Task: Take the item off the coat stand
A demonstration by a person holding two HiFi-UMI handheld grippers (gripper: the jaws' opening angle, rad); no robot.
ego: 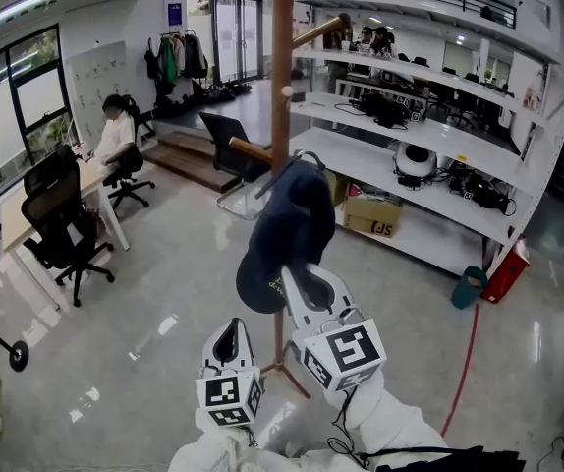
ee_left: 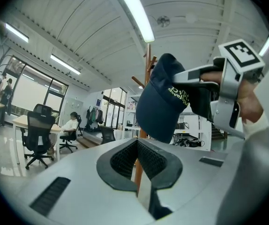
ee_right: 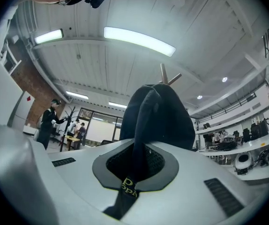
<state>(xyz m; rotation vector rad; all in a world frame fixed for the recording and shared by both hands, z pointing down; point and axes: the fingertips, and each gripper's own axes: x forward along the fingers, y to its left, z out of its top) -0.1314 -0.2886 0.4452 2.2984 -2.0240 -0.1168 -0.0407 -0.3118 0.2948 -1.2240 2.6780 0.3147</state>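
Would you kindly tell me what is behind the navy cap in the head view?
The coat stand's wooden pole passes behind the cap and reappears below. Whichever peg carries the cap is covered.

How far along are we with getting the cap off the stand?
Done: the right tool is shut on the fabric of the dark navy baseball cap. In hand: the cap hangs close against the tall wooden coat stand; I cannot tell whether it has cleared its peg. Left: draw the cap clear of the stand. The left tool is shut and empty, beside the right one.
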